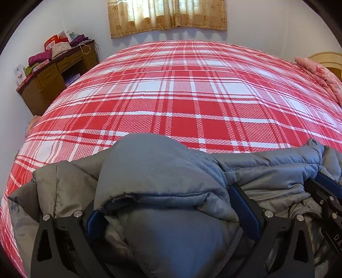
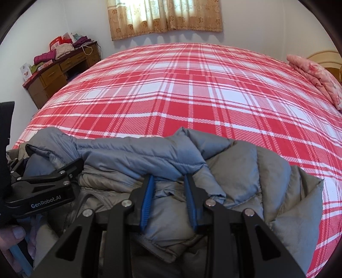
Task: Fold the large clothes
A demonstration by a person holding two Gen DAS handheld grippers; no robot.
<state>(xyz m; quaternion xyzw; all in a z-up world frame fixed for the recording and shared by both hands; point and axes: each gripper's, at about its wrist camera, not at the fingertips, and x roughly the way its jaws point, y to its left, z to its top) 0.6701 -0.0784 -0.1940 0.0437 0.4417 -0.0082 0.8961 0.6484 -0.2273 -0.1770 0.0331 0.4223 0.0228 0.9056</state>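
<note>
Tools (image 1: 171,205) (image 2: 168,192) grip puffy jacket (image 1: 175,171).

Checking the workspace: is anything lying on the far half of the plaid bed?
No, the plaid bedspread beyond the gray puffer jacket shows only bare fabric.

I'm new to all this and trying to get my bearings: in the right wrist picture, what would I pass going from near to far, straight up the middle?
Right gripper, its jaws around a fold of the grey puffer jacket → red plaid bedspread → white wall → beige curtain.
</note>
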